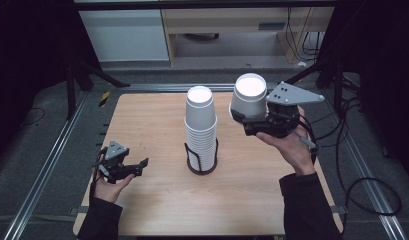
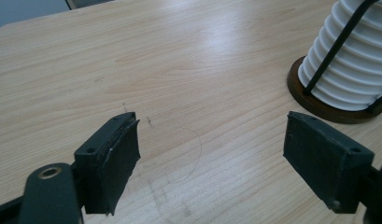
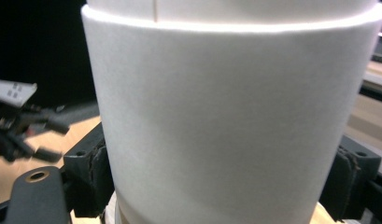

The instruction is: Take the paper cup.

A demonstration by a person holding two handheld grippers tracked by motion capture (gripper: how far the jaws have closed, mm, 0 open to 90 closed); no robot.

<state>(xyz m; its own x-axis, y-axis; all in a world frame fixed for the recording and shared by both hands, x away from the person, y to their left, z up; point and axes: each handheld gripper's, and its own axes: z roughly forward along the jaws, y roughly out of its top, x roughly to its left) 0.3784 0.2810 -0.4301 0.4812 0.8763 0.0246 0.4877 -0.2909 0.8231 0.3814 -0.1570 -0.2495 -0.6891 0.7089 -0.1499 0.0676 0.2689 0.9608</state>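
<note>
High view shows the right gripper (image 1: 240,116) clamped on a white paper cup (image 1: 248,94), held upside down in the air just right of the tall cup stack (image 1: 201,127) in its wire holder (image 1: 202,159); right gripper view shows the cup's plain matte wall (image 3: 226,130) between both pads; the left gripper (image 1: 142,165) rests low over the wooden table (image 1: 152,125), jaws spread wide with nothing between them.

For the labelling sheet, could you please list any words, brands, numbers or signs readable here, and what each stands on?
There are none to read.
The held paper cup and the stack of cups are plain white.
The wooden table bears only faint pencil-like marks, no letters.
The grey plate carries holes, no text.
</note>
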